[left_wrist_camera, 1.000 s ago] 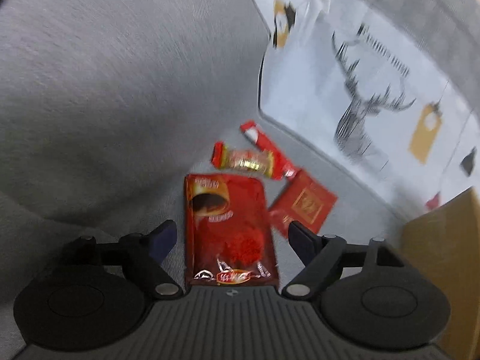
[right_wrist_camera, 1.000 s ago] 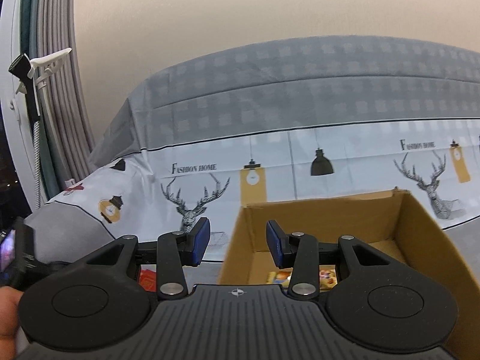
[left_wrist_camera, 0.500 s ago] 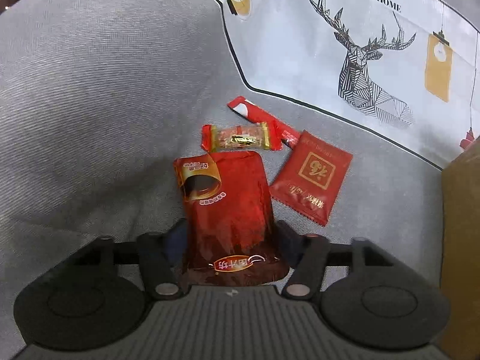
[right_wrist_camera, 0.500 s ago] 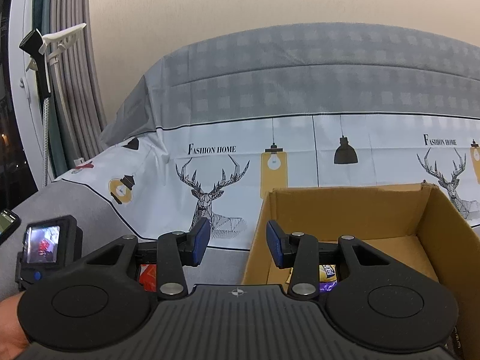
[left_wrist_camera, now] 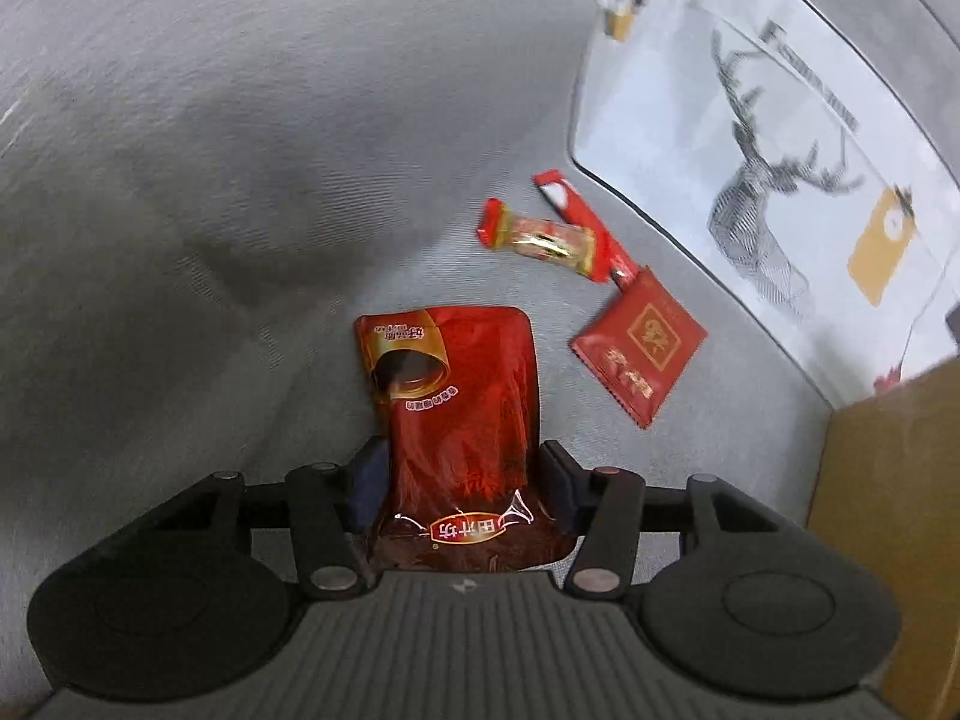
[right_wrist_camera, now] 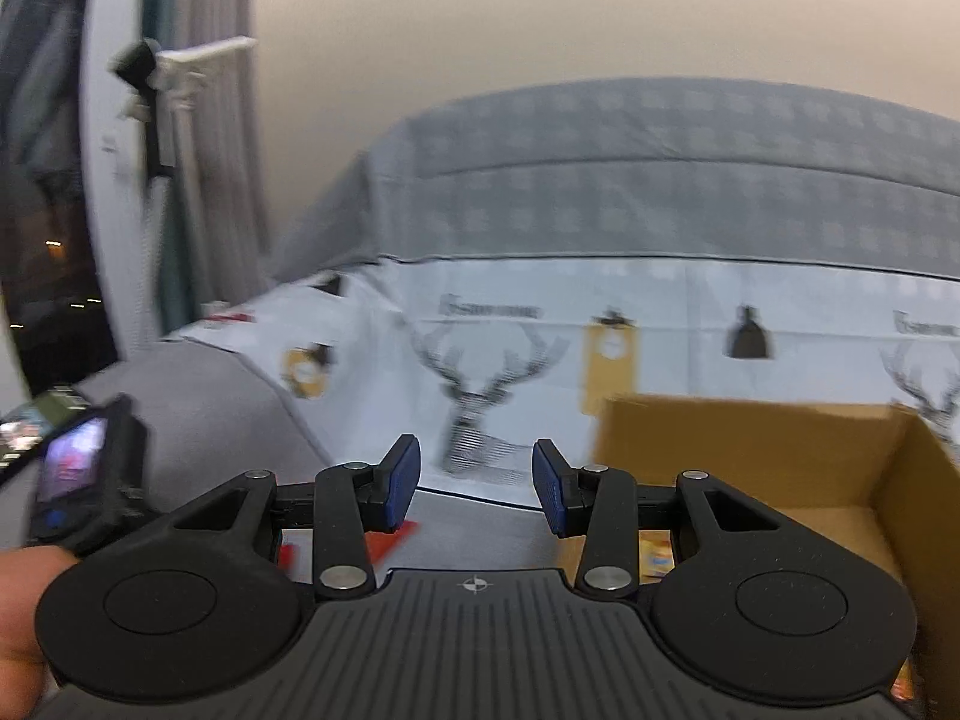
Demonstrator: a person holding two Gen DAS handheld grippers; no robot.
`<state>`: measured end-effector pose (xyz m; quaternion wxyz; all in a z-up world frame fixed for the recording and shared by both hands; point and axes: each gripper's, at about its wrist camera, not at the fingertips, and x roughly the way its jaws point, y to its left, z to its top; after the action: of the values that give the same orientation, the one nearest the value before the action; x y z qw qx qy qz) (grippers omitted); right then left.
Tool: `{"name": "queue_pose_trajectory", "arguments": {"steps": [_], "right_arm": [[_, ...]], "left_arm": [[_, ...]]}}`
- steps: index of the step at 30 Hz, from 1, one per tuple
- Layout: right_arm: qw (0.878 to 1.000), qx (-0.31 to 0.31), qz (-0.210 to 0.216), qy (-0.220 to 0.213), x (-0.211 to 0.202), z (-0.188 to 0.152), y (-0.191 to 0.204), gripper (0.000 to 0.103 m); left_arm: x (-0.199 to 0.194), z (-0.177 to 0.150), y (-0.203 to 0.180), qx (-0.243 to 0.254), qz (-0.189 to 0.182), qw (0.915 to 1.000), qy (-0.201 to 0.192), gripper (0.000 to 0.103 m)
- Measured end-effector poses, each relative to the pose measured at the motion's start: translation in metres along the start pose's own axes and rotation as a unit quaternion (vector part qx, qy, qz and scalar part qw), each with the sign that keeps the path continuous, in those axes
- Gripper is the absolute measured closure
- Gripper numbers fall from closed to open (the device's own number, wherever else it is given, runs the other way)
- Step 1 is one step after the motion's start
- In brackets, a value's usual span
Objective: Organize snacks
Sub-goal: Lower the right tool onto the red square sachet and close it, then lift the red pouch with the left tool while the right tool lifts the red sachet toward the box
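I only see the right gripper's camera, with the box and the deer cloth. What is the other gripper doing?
Observer: The left gripper is closing its jaws on a big red snack pouch; its pads sit at the pouch's two sides.
Operator: Are more snacks lying there?
Observer: Yes, three on the grey cover: a clear-middled candy, a thin red stick packet and a square red sachet.
Operator: Do they touch the pouch?
Observer: No, they lie apart from it, farther away, toward the deer cloth.
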<state>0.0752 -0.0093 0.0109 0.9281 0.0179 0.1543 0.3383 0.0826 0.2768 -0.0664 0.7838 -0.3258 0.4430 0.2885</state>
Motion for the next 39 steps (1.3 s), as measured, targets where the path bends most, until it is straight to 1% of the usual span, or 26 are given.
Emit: {"name": "queue_pose_trajectory", "arguments": {"steps": [2, 5, 6, 8, 10, 11, 13, 14, 15, 16, 17, 18, 21, 23, 24, 26, 27, 28, 29, 31, 33, 36, 39], "right_arm": [[1.0, 0.009, 0.027, 0.01, 0.002, 0.001, 0.005, 0.059], [0.997, 0.043, 0.049, 0.05, 0.019, 0.005, 0.014, 0.058], [0.995, 0.057, 0.054, 0.066, 0.028, 0.006, 0.018, 0.058], [0.988, 0.09, 0.06, 0.113, 0.057, 0.008, 0.028, 0.057], [0.978, 0.119, 0.04, 0.166, 0.096, 0.005, 0.038, 0.053], [0.973, 0.131, 0.031, 0.186, 0.114, 0.002, 0.043, 0.051], [0.963, 0.153, 0.014, 0.22, 0.15, -0.005, 0.045, 0.042], [0.96, 0.157, 0.005, 0.233, 0.168, -0.008, 0.049, 0.04], [0.957, 0.156, -0.001, 0.244, 0.185, -0.012, 0.051, 0.036], [0.955, 0.151, -0.009, 0.256, 0.202, -0.014, 0.055, 0.029], [0.953, 0.141, -0.017, 0.267, 0.216, -0.017, 0.06, 0.024], [0.951, 0.127, -0.029, 0.279, 0.232, -0.02, 0.066, 0.018], [0.944, 0.106, -0.05, 0.309, 0.264, -0.029, 0.074, 0.017], [0.935, 0.087, -0.068, 0.336, 0.282, -0.036, 0.08, 0.017], [0.936, 0.066, -0.083, 0.335, 0.285, -0.038, 0.085, 0.017], [0.938, 0.033, -0.1, 0.33, 0.284, -0.038, 0.093, 0.027], [0.941, 0.023, -0.101, 0.323, 0.28, -0.038, 0.095, 0.039], [0.944, 0.024, -0.092, 0.316, 0.276, -0.038, 0.094, 0.051], [0.945, 0.029, -0.085, 0.313, 0.27, -0.037, 0.091, 0.054], [0.947, 0.04, -0.081, 0.307, 0.259, -0.036, 0.083, 0.057], [0.951, 0.048, -0.086, 0.292, 0.245, -0.03, 0.075, 0.057], [0.957, 0.067, -0.086, 0.269, 0.21, -0.018, 0.063, 0.057], [0.965, 0.063, -0.073, 0.243, 0.167, -0.006, 0.059, 0.057]], "left_arm": [[-0.002, 0.0, 0.006, -0.019, -0.005, 0.9998, 0.002, 0.044], [-0.003, -0.001, 0.014, -0.046, -0.013, 0.9988, 0.006, 0.044], [-0.002, 0.0, 0.015, -0.052, -0.015, 0.9985, 0.008, 0.044], [-0.001, 0.0, 0.019, -0.066, -0.021, 0.9975, 0.013, 0.044], [0.001, 0.002, 0.023, -0.08, -0.03, 0.9962, 0.017, 0.044], [-0.001, 0.002, 0.026, -0.085, -0.034, 0.9956, 0.019, 0.044], [0.0, 0.002, 0.027, -0.091, -0.039, 0.9949, 0.02, 0.044], [-0.001, 0.002, 0.027, -0.091, -0.04, 0.9948, 0.021, 0.044], [-0.001, 0.002, 0.027, -0.092, -0.041, 0.9947, 0.023, 0.044], [-0.001, 0.002, 0.027, -0.093, -0.043, 0.9945, 0.024, 0.044], [-0.002, 0.002, 0.029, -0.094, -0.046, 0.9941, 0.026, 0.044], [-0.002, 0.003, 0.03, -0.096, -0.049, 0.9938, 0.029, 0.044], [-0.002, 0.004, 0.032, -0.097, -0.055, 0.9932, 0.033, 0.043], [-0.002, 0.004, 0.034, -0.095, -0.056, 0.9933, 0.035, 0.043], [-0.002, 0.005, 0.035, -0.096, -0.056, 0.9932, 0.036, 0.043], [-0.001, 0.006, 0.036, -0.095, -0.056, 0.9932, 0.038, 0.043], [0.0, 0.007, 0.036, -0.094, -0.056, 0.9933, 0.039, 0.043], [0.001, 0.008, 0.034, -0.093, -0.056, 0.9934, 0.039, 0.043], [0.001, 0.008, 0.034, -0.092, -0.056, 0.9934, 0.039, 0.043], [0.003, 0.009, 0.032, -0.088, -0.057, 0.9938, 0.039, 0.043], [0.003, 0.009, 0.031, -0.079, -0.054, 0.9947, 0.037, 0.043], [0.003, 0.008, 0.029, -0.067, -0.051, 0.9958, 0.036, 0.043], [0.003, 0.006, 0.027, -0.052, -0.05, 0.9967, 0.039, 0.043]]}}
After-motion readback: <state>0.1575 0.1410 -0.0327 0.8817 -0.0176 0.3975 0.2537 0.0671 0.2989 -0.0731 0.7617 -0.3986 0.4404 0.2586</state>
